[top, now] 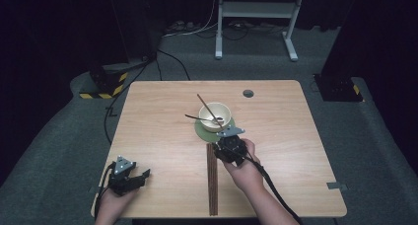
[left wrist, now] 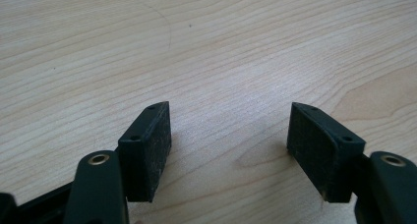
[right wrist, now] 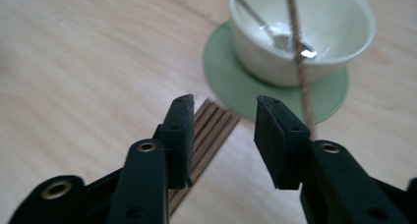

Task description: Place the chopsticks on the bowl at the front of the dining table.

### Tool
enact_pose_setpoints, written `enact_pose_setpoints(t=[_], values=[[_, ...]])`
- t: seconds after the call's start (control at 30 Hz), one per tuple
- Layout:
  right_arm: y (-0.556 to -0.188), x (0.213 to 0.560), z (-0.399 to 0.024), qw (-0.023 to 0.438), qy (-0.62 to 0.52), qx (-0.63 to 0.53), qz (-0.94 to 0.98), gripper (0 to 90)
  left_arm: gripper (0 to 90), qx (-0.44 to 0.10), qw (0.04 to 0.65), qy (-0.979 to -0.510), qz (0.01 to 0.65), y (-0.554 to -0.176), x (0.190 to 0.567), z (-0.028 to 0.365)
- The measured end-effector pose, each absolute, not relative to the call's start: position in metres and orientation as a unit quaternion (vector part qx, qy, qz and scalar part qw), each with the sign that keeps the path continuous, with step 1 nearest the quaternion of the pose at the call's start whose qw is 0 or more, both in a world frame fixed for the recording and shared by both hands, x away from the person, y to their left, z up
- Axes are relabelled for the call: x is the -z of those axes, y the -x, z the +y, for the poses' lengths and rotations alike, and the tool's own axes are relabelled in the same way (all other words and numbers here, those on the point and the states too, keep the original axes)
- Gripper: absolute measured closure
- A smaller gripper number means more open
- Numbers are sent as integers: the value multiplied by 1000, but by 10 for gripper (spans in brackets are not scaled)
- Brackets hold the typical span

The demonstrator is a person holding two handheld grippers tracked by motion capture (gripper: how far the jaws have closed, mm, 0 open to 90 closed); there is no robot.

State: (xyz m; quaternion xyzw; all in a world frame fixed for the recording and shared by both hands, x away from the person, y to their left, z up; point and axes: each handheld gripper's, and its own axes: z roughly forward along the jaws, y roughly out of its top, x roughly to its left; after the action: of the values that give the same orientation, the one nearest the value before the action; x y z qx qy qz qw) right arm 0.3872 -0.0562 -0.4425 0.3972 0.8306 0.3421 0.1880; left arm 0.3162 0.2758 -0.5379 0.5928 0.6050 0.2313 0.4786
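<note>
Near table centre, right gripper (right wrist: 223,135) spread, empty; chopstick bundle (top: 212,180) lies lengthwise, far end toward bowl (top: 215,117).

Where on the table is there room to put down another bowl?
The table is bare wood on its whole left half, between the left gripper and the far edge, and along its right side. It is crowded in the middle: the bowl on its green saucer, the wooden slats and the right gripper sit close together.
</note>
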Motion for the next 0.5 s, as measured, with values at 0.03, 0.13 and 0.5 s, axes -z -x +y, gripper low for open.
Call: enact_pose_setpoints(t=[0.03, 0.13, 0.5], values=[[-383, 446, -57, 182, -397, -343, 832, 629, 333, -231, 477, -594, 605, -316, 538, 276], [-371, 460, -57, 168, -395, -339, 837, 674, 333, -231, 479, -593, 605, -316, 538, 276], [-360, 497, -52, 165, -409, -320, 838, 712, 334, -228, 482, -589, 608, -316, 538, 276]])
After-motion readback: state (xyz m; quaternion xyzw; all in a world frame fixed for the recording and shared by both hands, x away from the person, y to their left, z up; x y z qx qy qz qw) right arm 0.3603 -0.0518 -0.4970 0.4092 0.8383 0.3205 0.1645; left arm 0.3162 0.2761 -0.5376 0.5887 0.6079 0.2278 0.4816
